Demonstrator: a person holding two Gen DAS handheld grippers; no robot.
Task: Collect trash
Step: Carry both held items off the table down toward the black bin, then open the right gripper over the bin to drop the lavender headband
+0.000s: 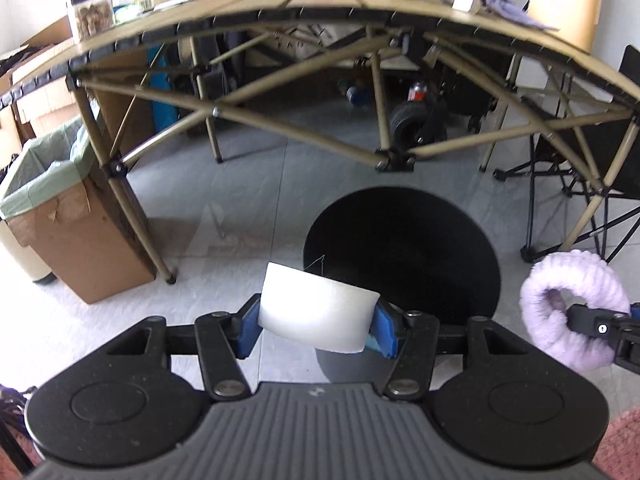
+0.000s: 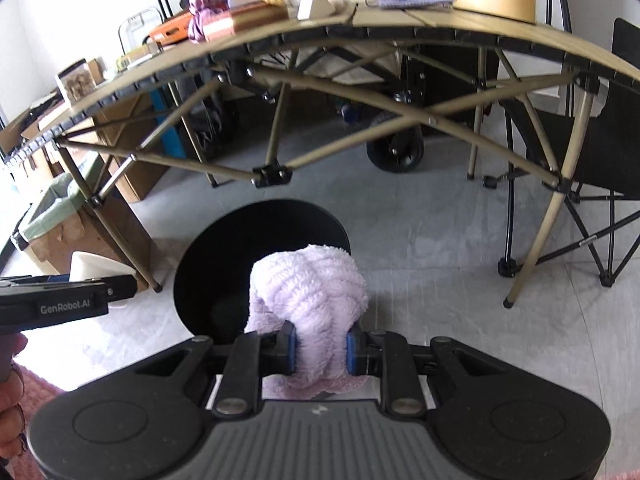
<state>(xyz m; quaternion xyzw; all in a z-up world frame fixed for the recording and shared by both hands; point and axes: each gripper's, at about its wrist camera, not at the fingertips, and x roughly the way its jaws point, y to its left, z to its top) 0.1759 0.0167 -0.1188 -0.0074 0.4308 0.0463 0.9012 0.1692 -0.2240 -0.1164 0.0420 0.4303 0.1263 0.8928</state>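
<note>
Carrying two pieces of trash low over the floor, both just short of a round black bin (image 1: pixel 400 256) that stands in front of the folding table (image 1: pixel 360 16). Left gripper (image 1: pixel 316 322) clenched on a white block (image 1: pixel 316 312), blue fingers (image 1: pixel 249 330) pressing its two ends, block tipped toward the bin's near rim. Right gripper (image 2: pixel 321 350) clenched on a lilac fluffy cloth (image 2: pixel 308 288), bunched up above the fingers (image 2: pixel 291 350), a fold hanging below them.

Judged step: lowering both loads for a drop into the bin; nothing released yet.

Risks from here:
- Block sits at the rim, not over the middle; letting go now may bounce it off the edge onto the floor.
- Cloth pile may snag on the fingers and hang instead of falling.
- Both grippers close together at one opening; possible knock between them.
- Second container nearby, a lined cardboard box (image 1: pixel 60 216) by the table's left leg; wrong target possible.
</note>
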